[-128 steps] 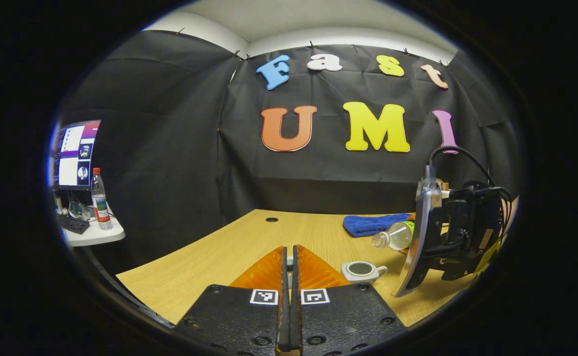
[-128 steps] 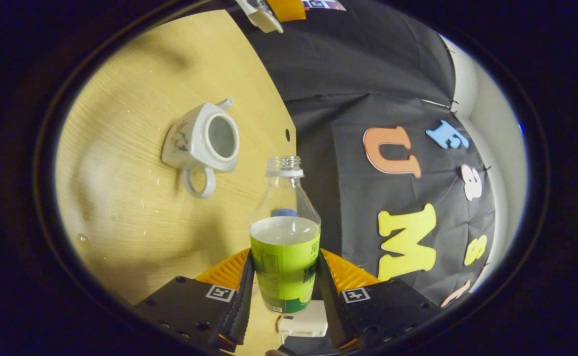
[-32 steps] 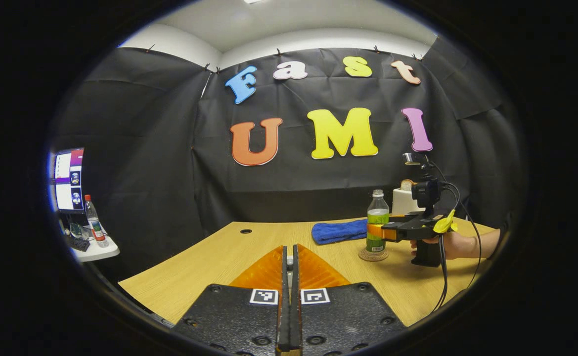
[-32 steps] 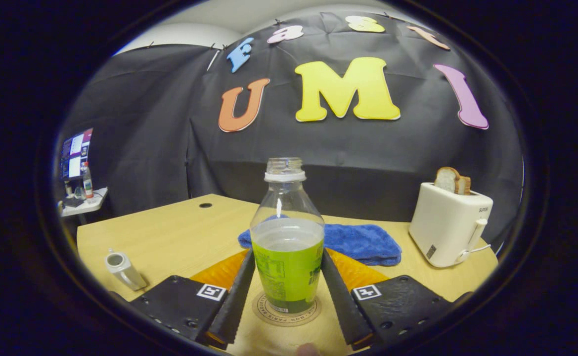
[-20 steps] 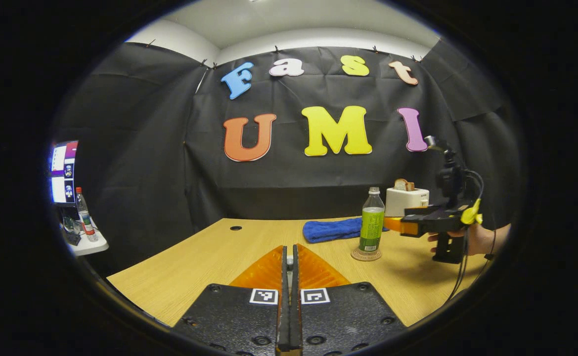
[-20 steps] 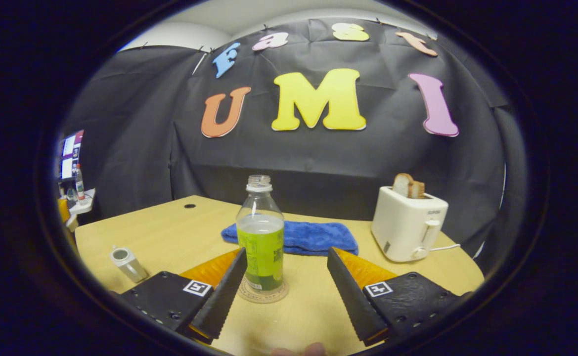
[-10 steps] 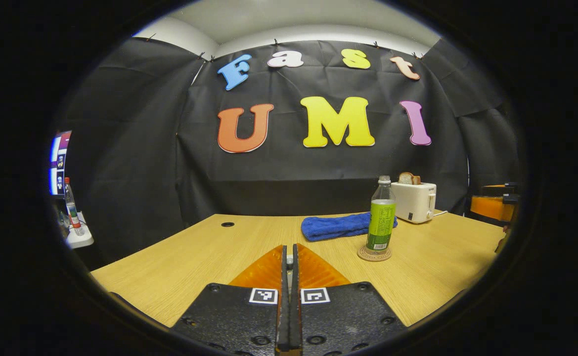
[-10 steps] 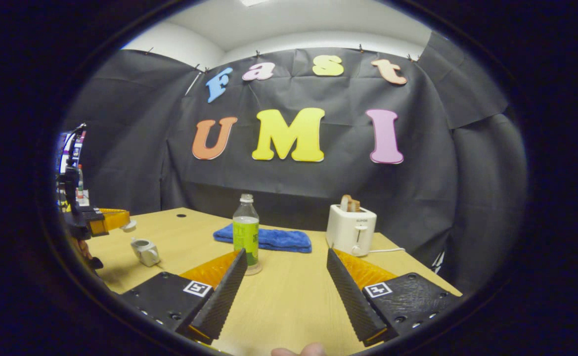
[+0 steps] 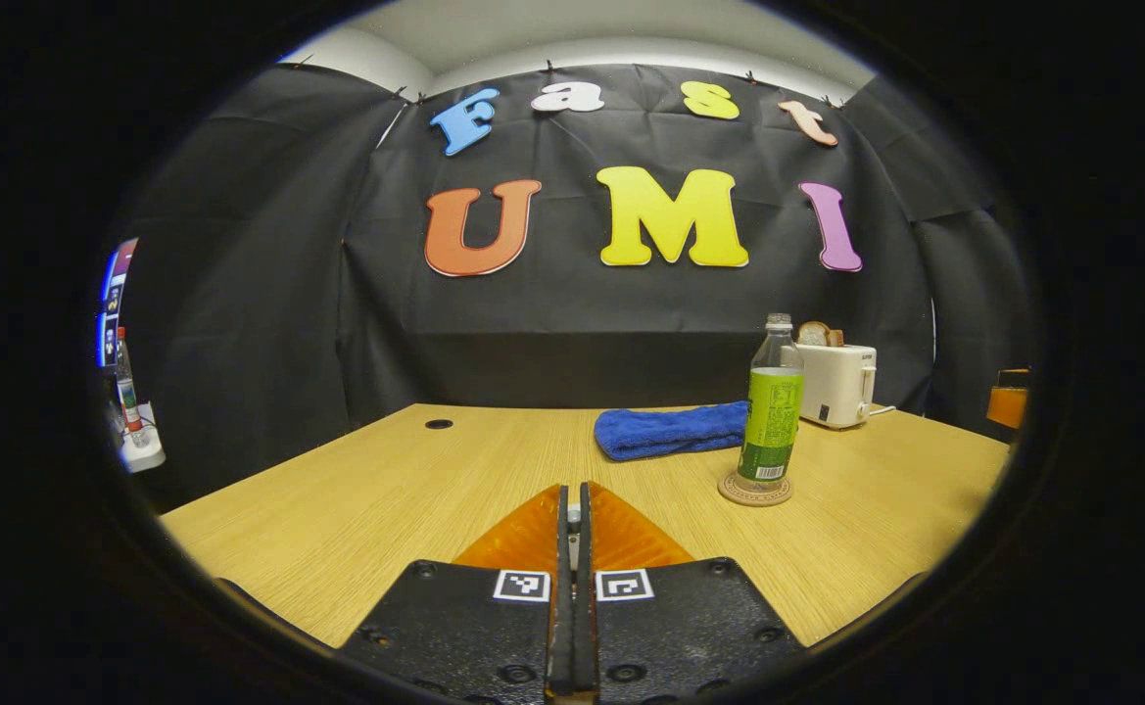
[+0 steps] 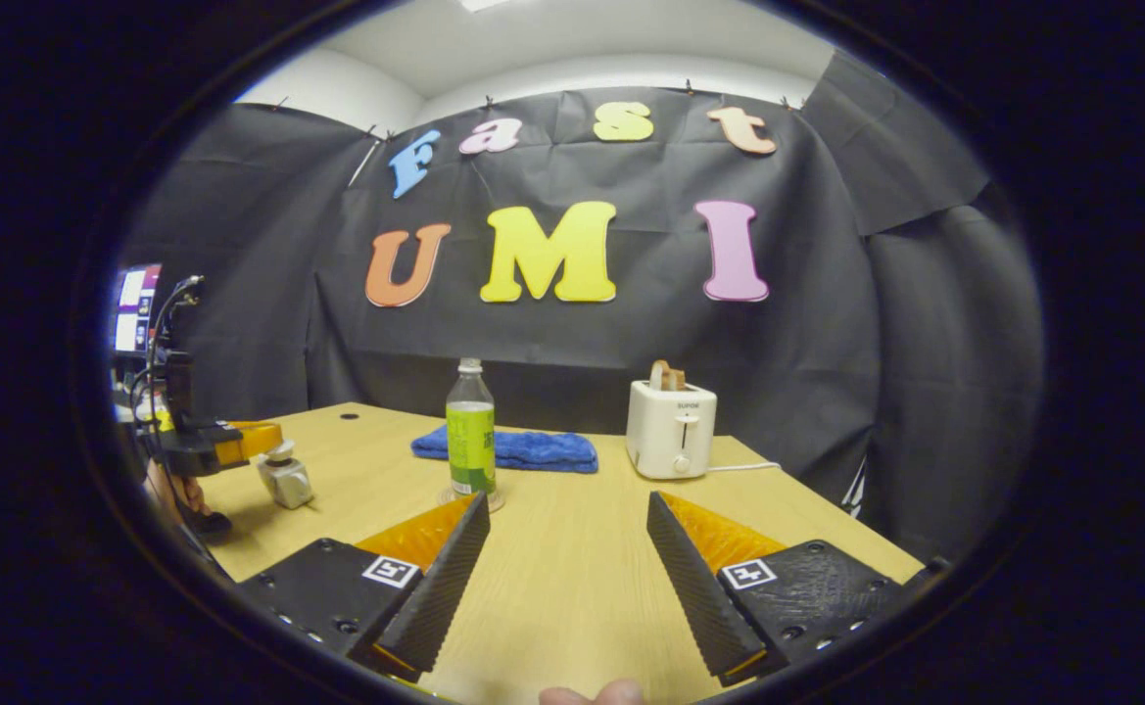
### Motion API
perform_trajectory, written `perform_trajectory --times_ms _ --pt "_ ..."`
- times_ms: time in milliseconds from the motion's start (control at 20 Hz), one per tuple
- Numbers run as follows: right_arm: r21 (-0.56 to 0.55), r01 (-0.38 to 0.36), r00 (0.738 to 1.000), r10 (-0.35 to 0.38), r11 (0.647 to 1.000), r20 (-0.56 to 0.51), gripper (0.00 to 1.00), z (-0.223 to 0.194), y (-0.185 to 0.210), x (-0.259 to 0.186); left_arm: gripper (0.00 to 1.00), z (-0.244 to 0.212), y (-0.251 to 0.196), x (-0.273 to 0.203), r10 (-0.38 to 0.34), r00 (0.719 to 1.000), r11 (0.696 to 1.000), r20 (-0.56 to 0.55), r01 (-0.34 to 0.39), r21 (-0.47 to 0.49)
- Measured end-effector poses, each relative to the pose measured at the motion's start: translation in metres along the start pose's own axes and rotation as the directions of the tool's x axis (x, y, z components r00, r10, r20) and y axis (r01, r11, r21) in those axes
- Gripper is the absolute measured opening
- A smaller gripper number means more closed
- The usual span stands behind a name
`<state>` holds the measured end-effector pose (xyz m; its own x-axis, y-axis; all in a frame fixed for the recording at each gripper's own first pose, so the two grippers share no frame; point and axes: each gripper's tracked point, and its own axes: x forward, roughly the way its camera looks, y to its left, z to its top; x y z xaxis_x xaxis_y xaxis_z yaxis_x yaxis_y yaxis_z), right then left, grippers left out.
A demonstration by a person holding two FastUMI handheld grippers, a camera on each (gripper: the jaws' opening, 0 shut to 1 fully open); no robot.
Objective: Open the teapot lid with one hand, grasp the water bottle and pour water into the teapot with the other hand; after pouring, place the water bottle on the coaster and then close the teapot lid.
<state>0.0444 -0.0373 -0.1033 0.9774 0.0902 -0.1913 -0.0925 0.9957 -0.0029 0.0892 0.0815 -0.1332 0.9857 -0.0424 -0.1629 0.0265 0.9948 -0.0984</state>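
The water bottle (image 10: 471, 431) with its green label stands upright on the round coaster (image 10: 490, 501), also seen as bottle (image 9: 773, 406) on coaster (image 9: 755, 491). My right gripper (image 10: 565, 504) is open and empty, drawn back from the bottle. In the right gripper view my left gripper (image 10: 257, 438) hangs at the left, its tips at the white lid (image 10: 281, 452), which sits right on top of the white teapot (image 10: 286, 484). In the left gripper view my left gripper (image 9: 572, 504) has its fingers pressed together; the lid and teapot are hidden below them.
A blue towel (image 10: 508, 448) lies behind the bottle. A white toaster (image 10: 671, 429) with bread stands at the back right, its cord trailing right. A hand holds the left gripper at the table's left edge (image 10: 224, 548). A side desk with a screen (image 9: 112, 313) stands outside the booth.
My right gripper set the bottle on the coaster, opened and drew back. My left gripper came down with the lid onto the teapot.
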Motion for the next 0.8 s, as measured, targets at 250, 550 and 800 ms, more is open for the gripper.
perform_trajectory --times_ms 250,550,800 --pt "0.021 -0.004 0.999 0.005 1.0 -0.04 0.98 -0.014 -0.004 0.005 0.03 -0.007 0.003 0.001 0.016 1.0 1.0 -0.02 -0.016 -0.016" --pt "0.005 -0.019 1.0 0.019 1.0 -0.014 0.96 -0.007 0.0 0.0 0.04 -0.013 0.006 -0.001 0.037 0.998 0.999 -0.041 -0.038 -0.011" --pt "0.014 -0.027 1.0 0.027 1.0 0.001 0.98 -0.003 0.003 -0.002 0.13 -0.005 0.009 -0.007 0.072 0.997 0.997 -0.029 -0.072 0.007"
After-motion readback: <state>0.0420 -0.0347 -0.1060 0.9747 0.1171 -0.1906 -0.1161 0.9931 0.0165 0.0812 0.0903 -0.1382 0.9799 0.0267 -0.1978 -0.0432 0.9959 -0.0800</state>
